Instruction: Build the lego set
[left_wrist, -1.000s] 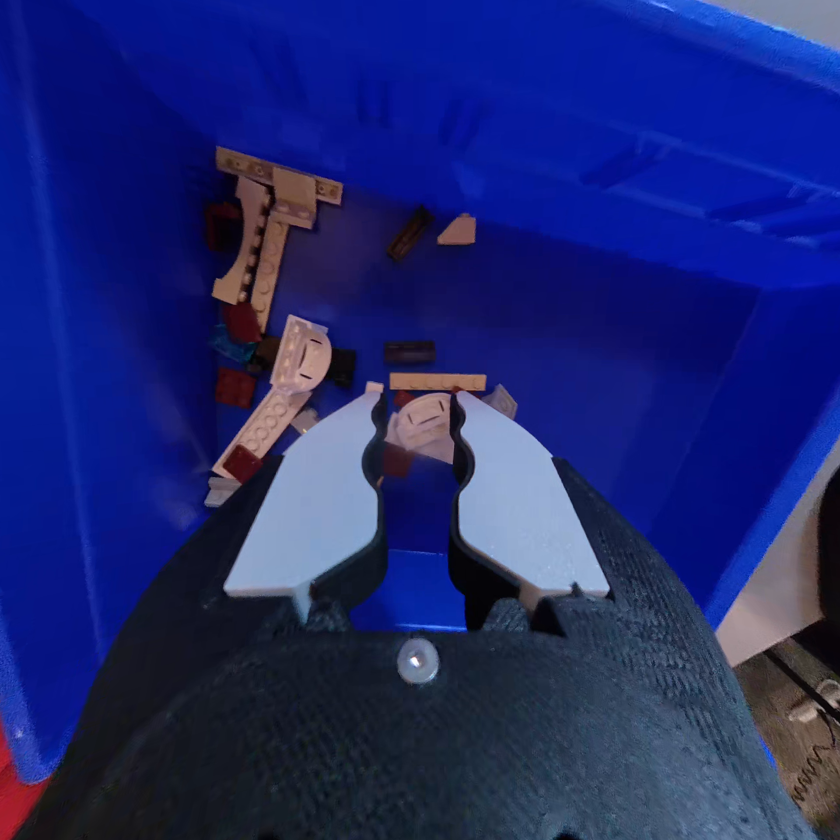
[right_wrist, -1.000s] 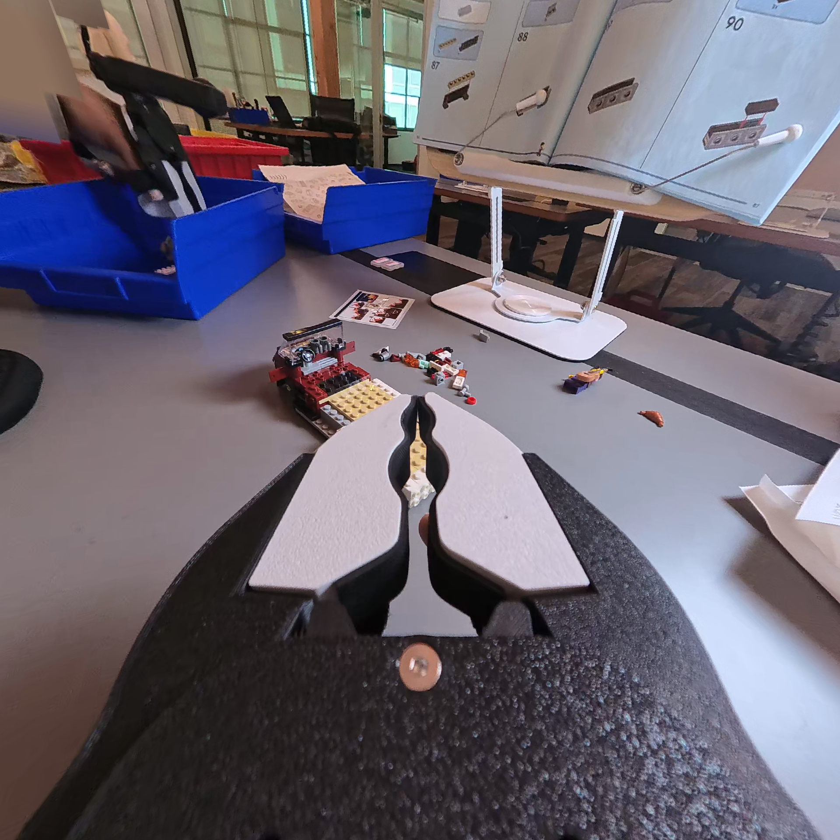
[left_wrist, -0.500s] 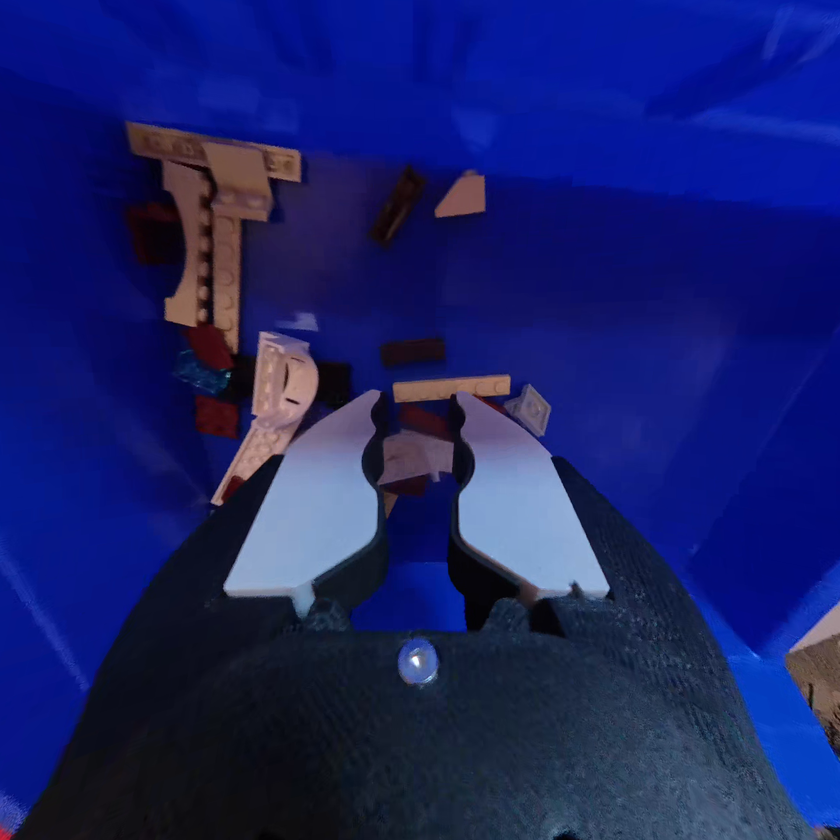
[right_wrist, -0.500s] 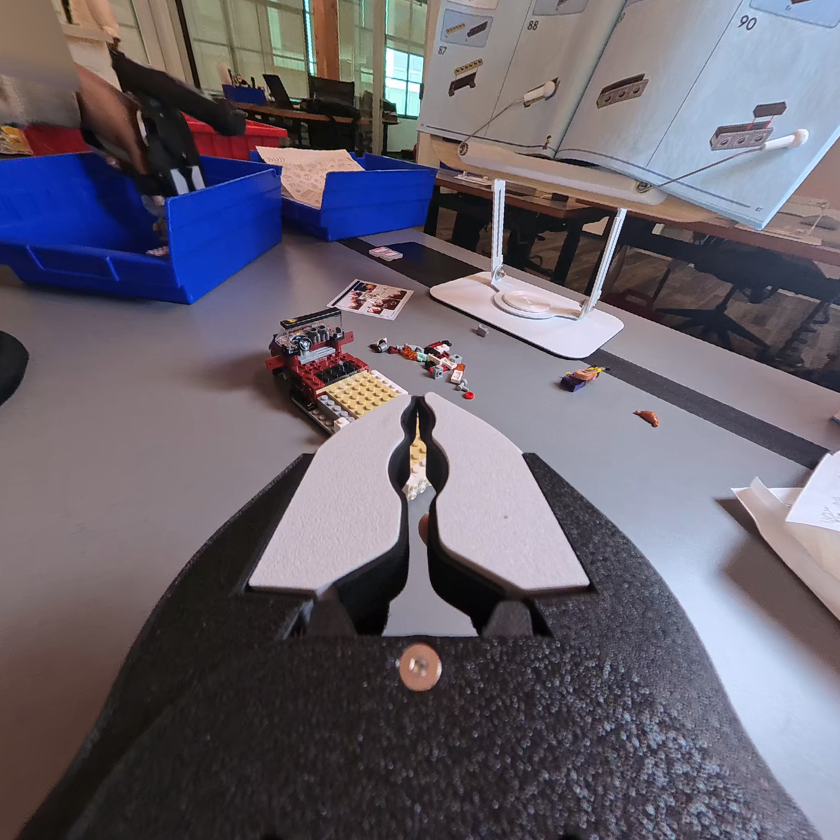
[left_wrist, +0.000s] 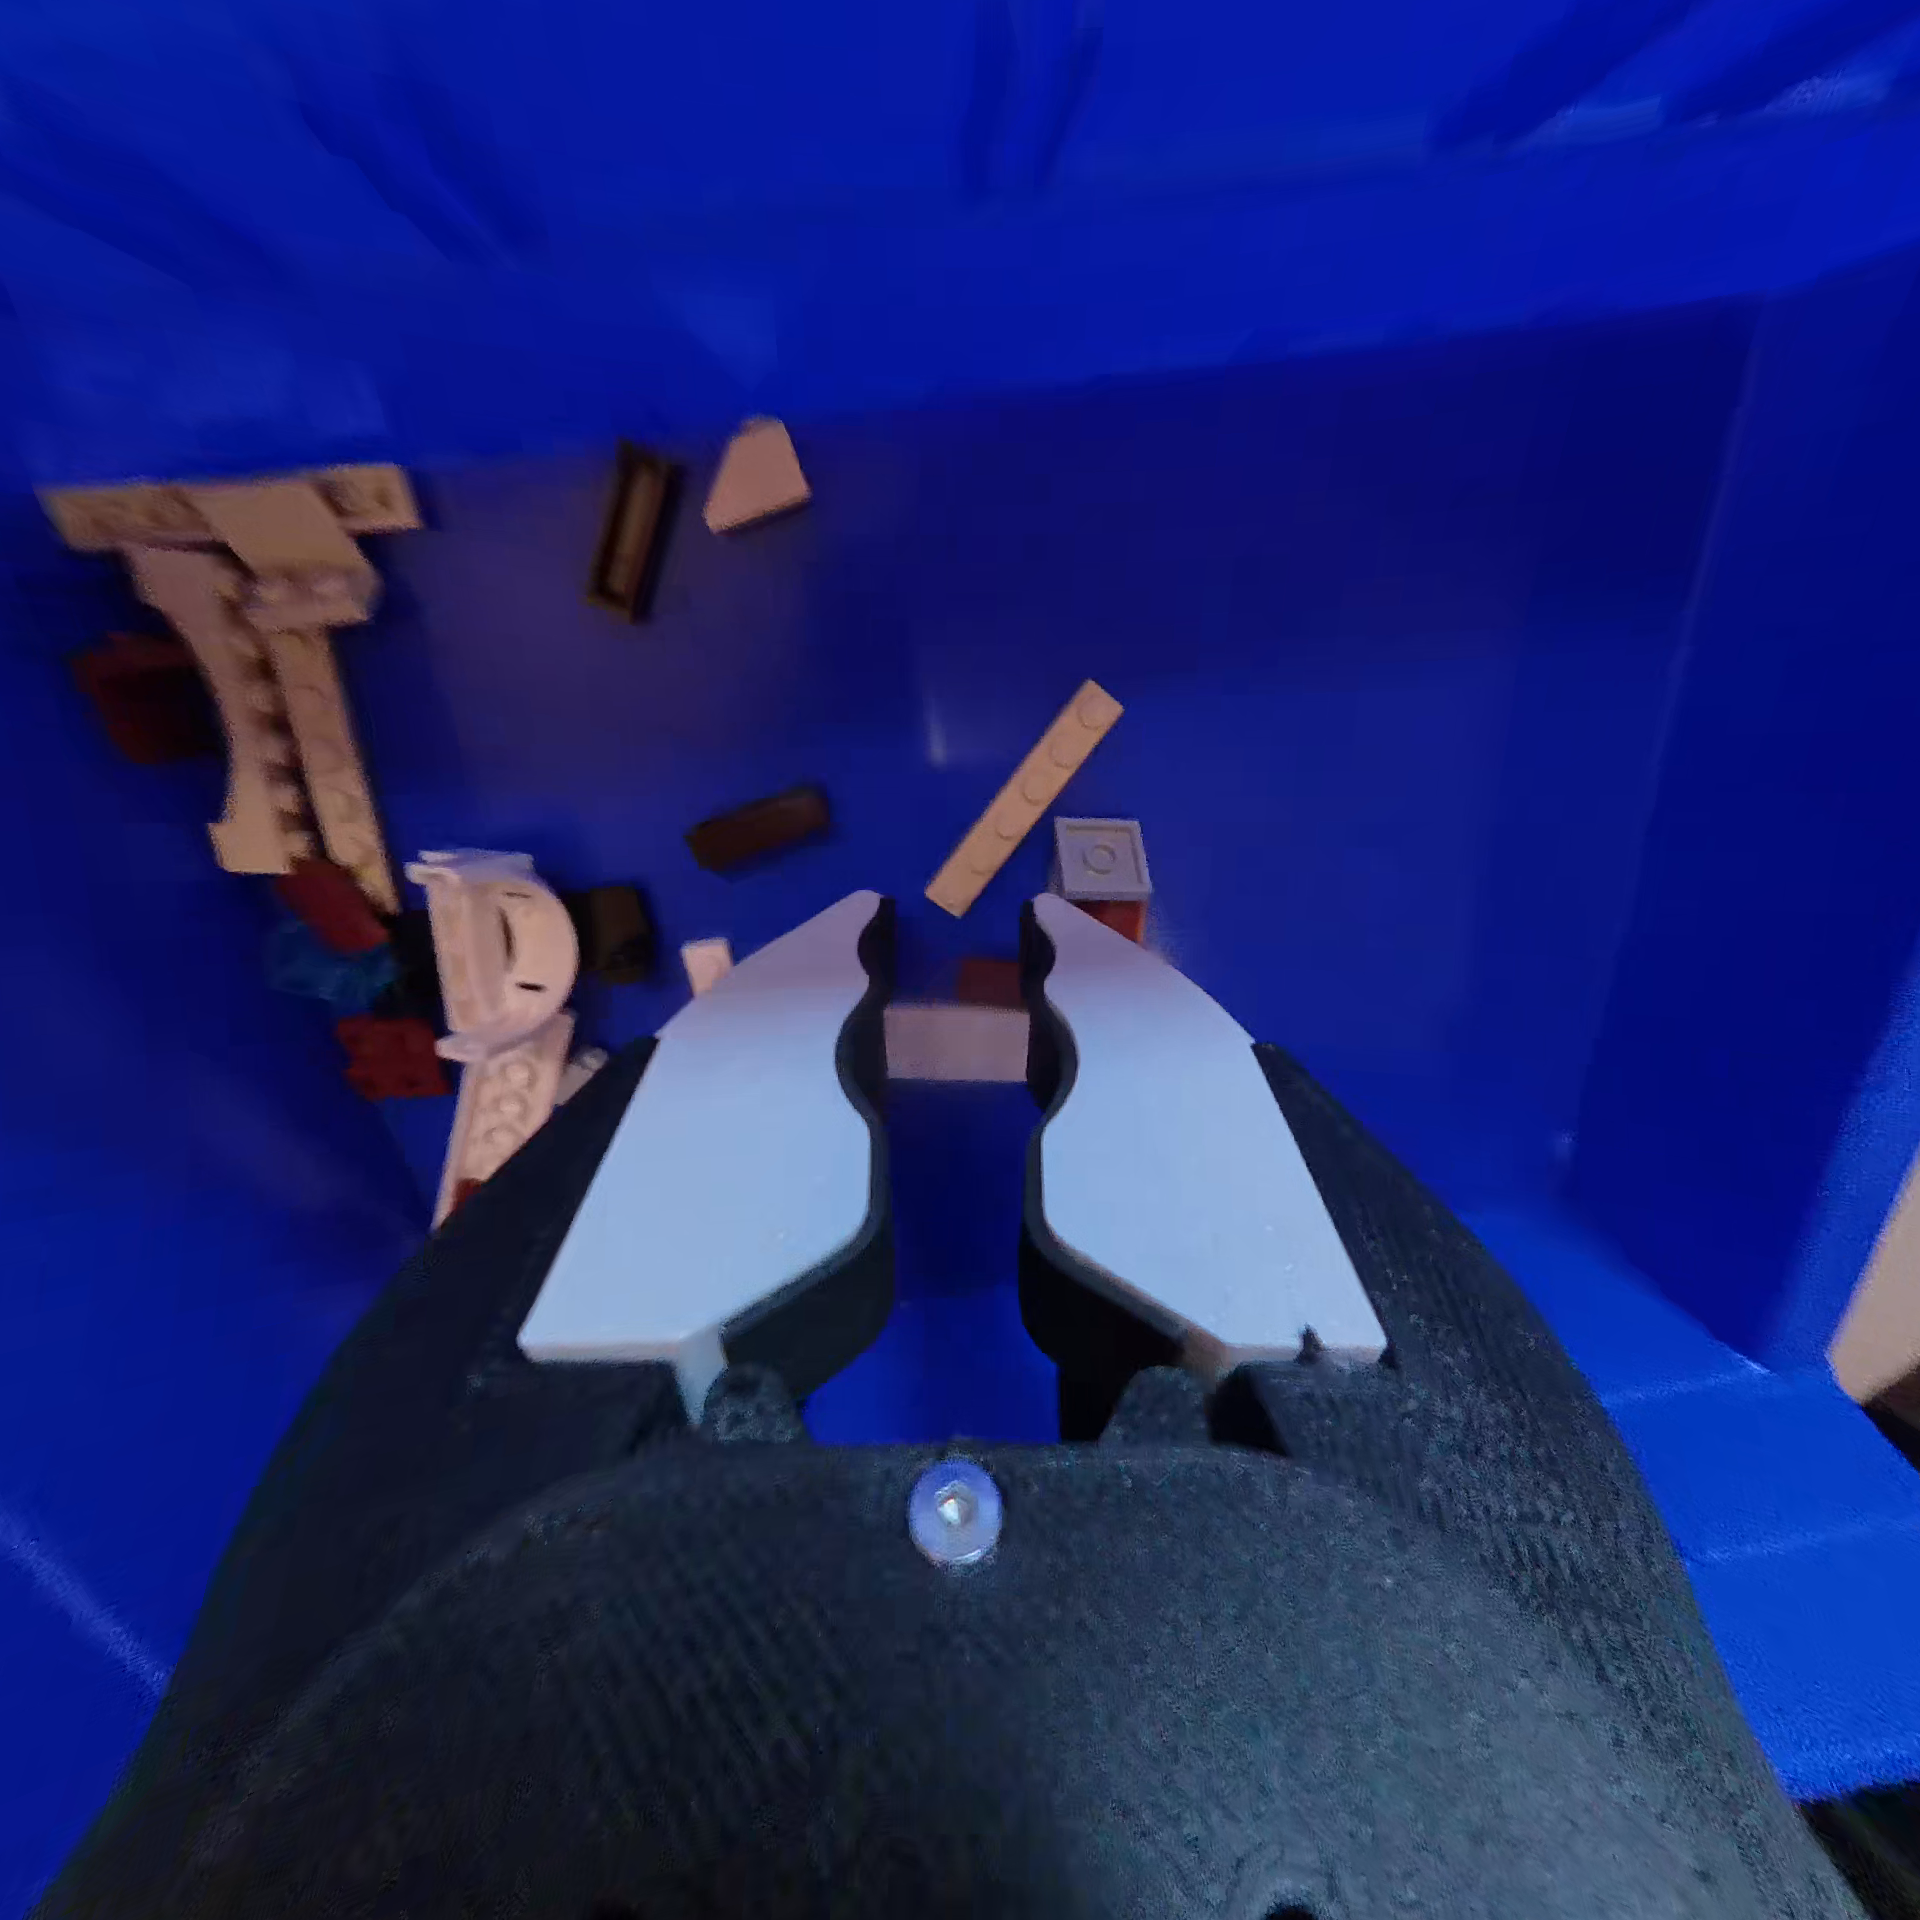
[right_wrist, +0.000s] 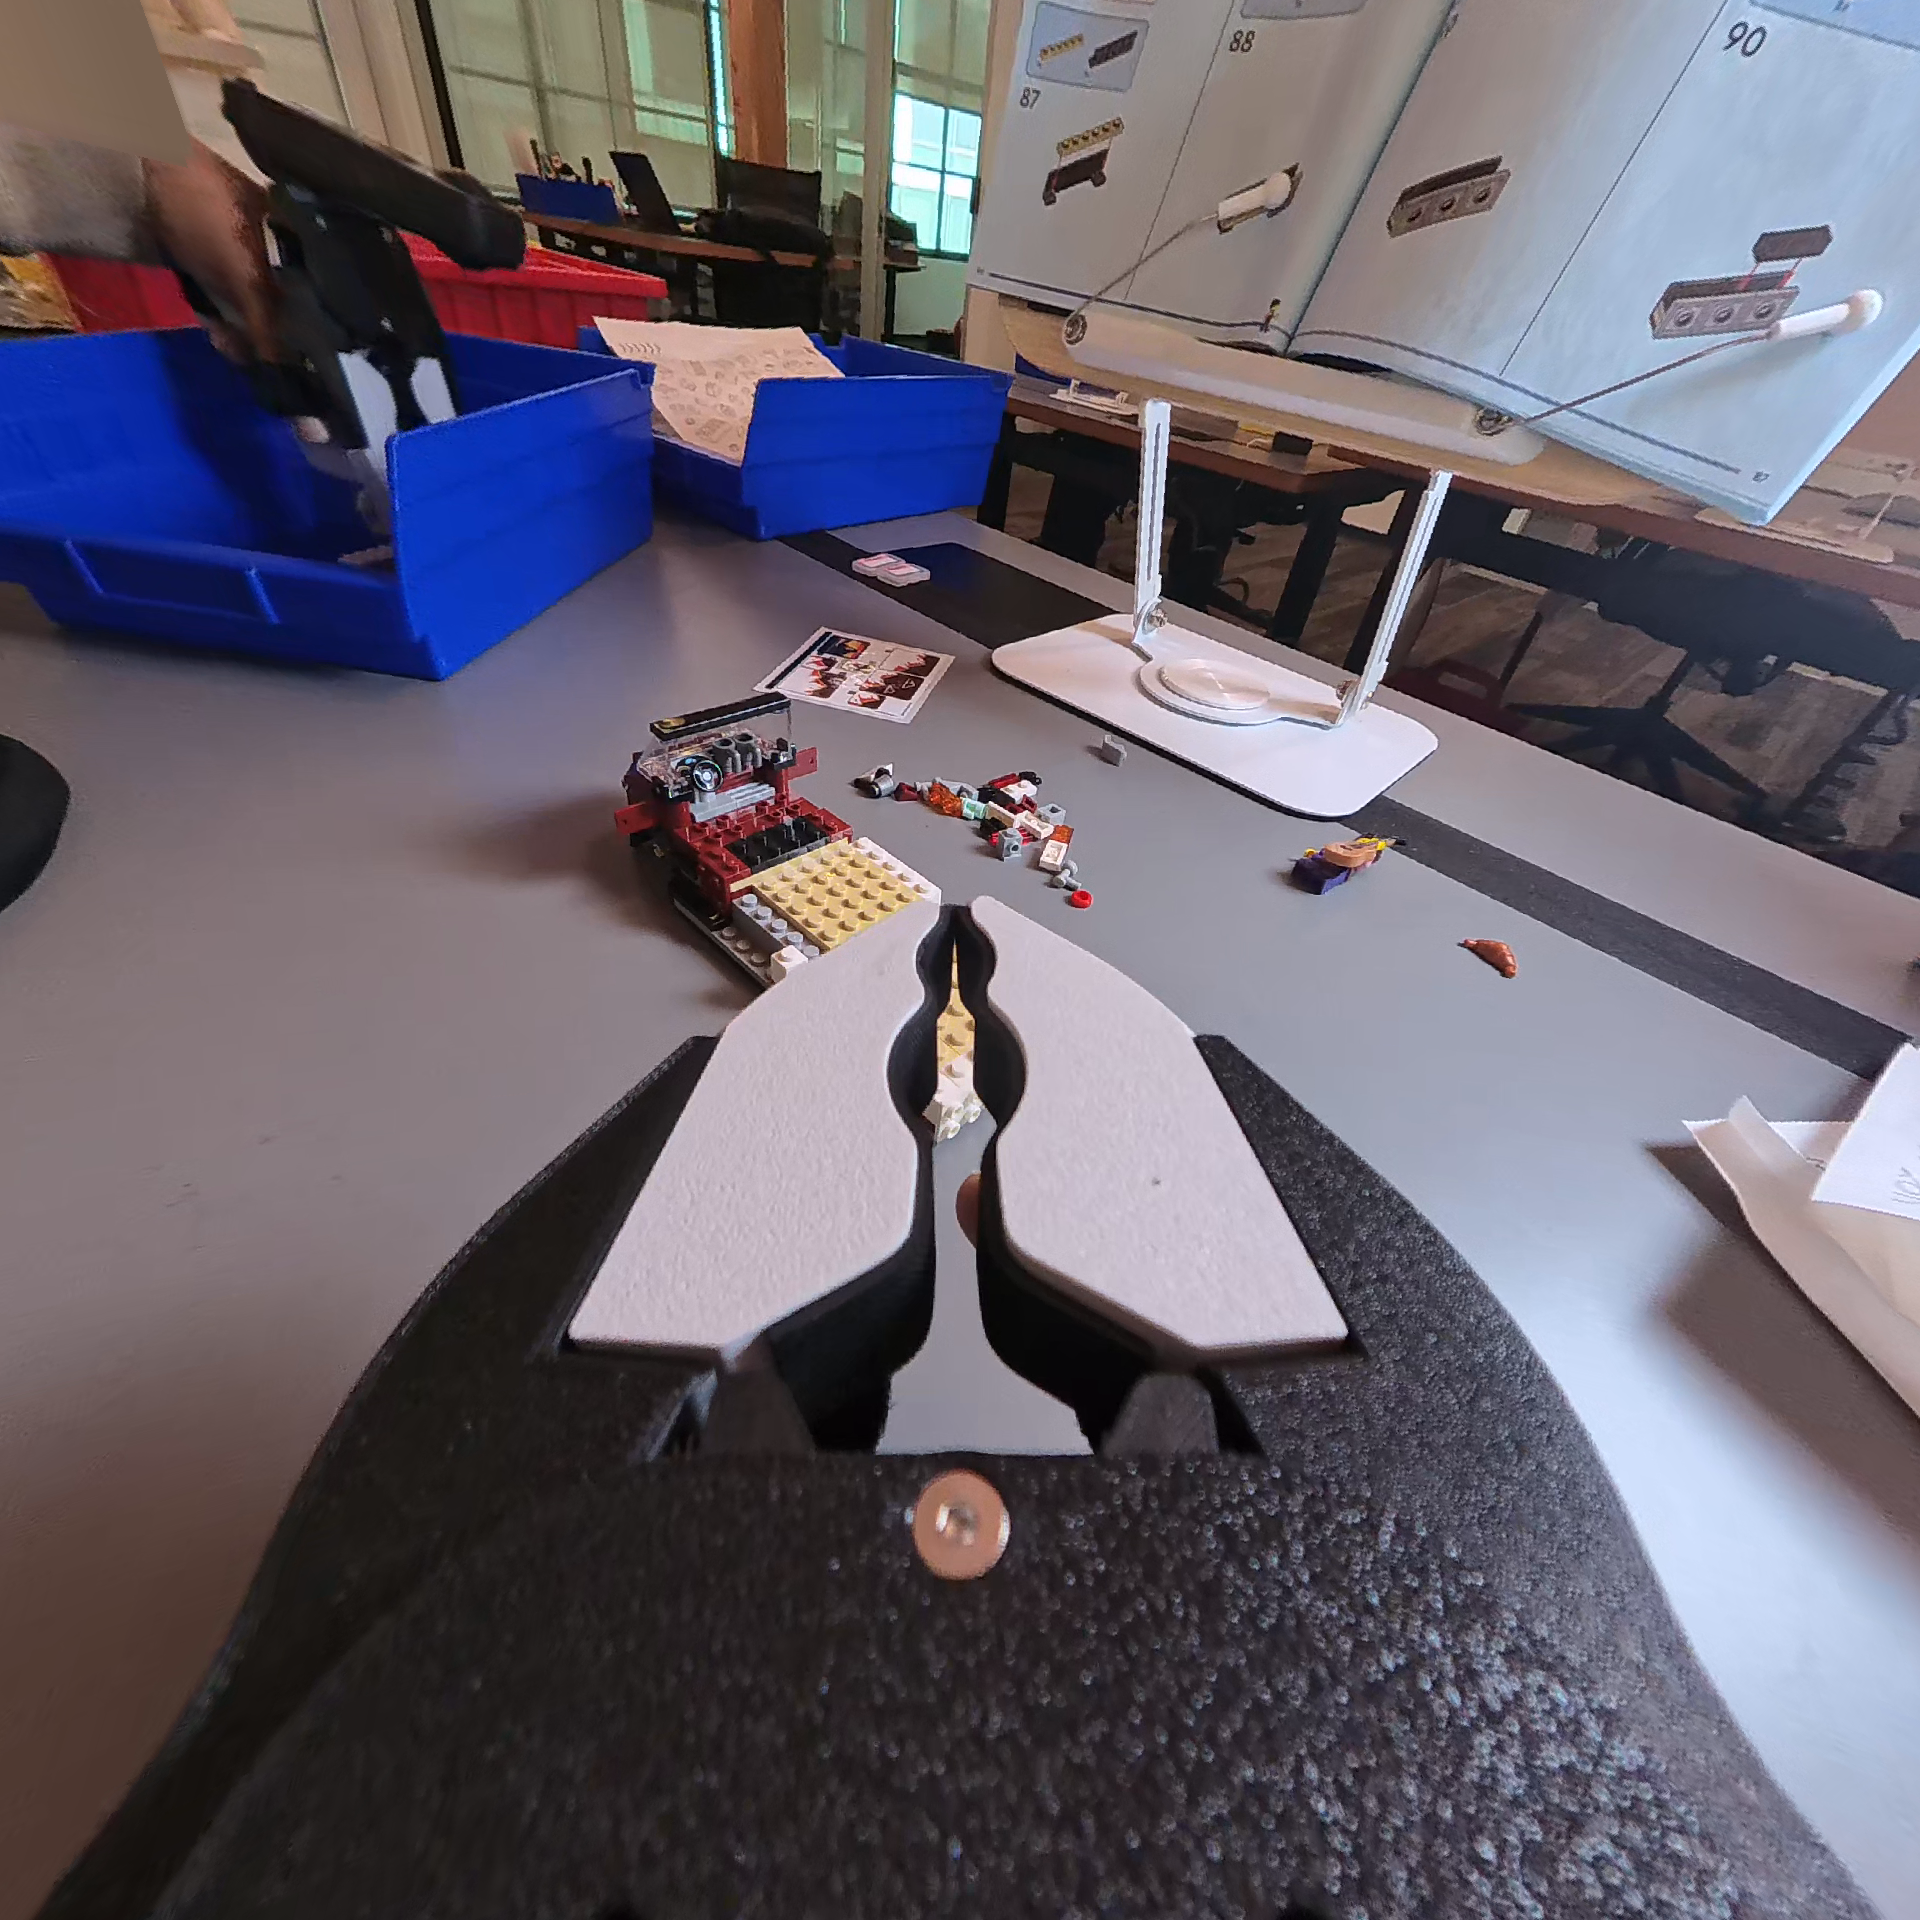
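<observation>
— While my left gripper (left_wrist: 956, 914) is down in the blue bin (left_wrist: 1351, 520), what's at its fingers?

— A white brick (left_wrist: 954, 1039) lies crosswise between them. They're parted, and blur hides any contact. My right gripper (right_wrist: 961, 914) is clenched, just above the brick car (right_wrist: 769, 831) on the bench (right_wrist: 312, 935).

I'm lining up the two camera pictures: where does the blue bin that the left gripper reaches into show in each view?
Left wrist view: the blue bin fills the frame, its walls around loose bricks.
Right wrist view: the same blue bin stands upper left on the grey table.
Shared landmark: the left gripper, seen dipping into that bin.
</observation>
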